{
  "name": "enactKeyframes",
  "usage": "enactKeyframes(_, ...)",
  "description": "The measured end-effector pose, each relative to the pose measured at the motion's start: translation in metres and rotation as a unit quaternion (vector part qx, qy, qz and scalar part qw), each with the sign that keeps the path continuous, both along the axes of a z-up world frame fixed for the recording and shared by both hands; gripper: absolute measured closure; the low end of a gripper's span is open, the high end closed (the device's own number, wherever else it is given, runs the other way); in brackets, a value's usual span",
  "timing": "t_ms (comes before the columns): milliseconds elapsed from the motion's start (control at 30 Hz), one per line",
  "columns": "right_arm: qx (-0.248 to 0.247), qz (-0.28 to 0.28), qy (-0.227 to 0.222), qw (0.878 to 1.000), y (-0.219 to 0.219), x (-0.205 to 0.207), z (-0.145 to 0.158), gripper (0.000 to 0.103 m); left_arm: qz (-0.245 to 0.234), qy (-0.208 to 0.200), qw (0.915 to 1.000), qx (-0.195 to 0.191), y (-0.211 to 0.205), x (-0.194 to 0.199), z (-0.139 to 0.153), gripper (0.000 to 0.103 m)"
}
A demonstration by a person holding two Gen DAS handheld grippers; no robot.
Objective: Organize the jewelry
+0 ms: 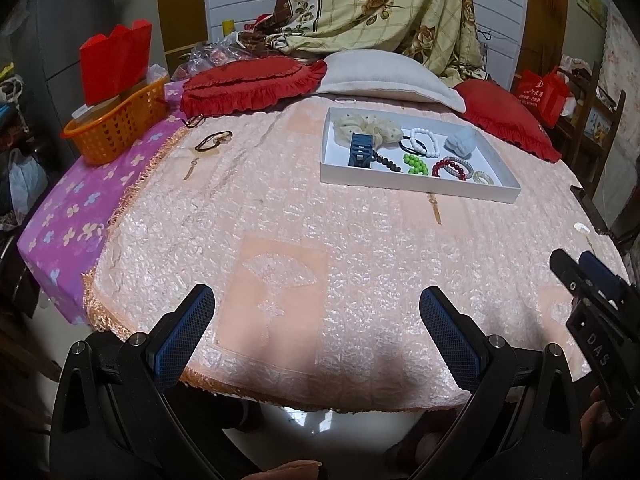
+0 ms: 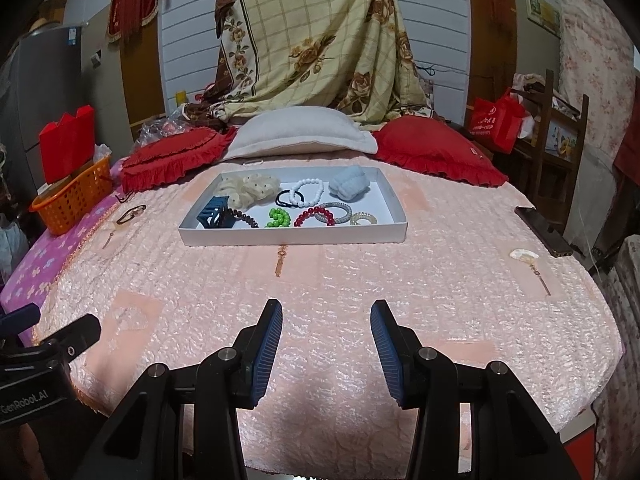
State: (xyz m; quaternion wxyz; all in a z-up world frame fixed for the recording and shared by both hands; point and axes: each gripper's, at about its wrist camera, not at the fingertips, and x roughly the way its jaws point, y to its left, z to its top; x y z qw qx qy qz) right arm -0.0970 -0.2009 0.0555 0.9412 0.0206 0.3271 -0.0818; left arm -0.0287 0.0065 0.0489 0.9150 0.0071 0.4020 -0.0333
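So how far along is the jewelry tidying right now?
Mostly done: bracelets and hair ties already lie in the white tray. Nothing is in hand; the left tongs and right tongs are both open and empty. Left: the brown hair tie and shell hairpin on the bedspread.

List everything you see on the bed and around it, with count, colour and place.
tray: one, white, mid-bed
scrunchie: one, cream, tray's far left
hair claw: one, dark blue, tray's left
bead bracelets: white at the back; green, red and dark brown along the front
blue cloth bundle: one, pale, tray's far right
coil hair ties: two, grey and clear, front right
hair tie: one, dark, on the bedspread left of tray
basket: one, orange, left edge
pillows: two red, one white, at the head
left gripper: open, empty
right gripper: open, empty
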Motion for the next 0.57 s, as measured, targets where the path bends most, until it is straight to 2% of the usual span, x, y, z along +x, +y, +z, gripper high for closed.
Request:
enactKeyframes(167, -0.007, 0.002, -0.006, 1.000, 0.001, 0.004, 0.001, 0.059, 0.002, 0.009, 1.0000, -0.003, 0.002, 0.009, -0.006, 0.000)
enactKeyframes(567, -0.001, 0.023, 0.032, 0.999, 0.001, 0.028, -0.021, 0.059, 0.017, 0.033, 0.9993, -0.007, 0.009, 0.029, -0.022, 0.000)
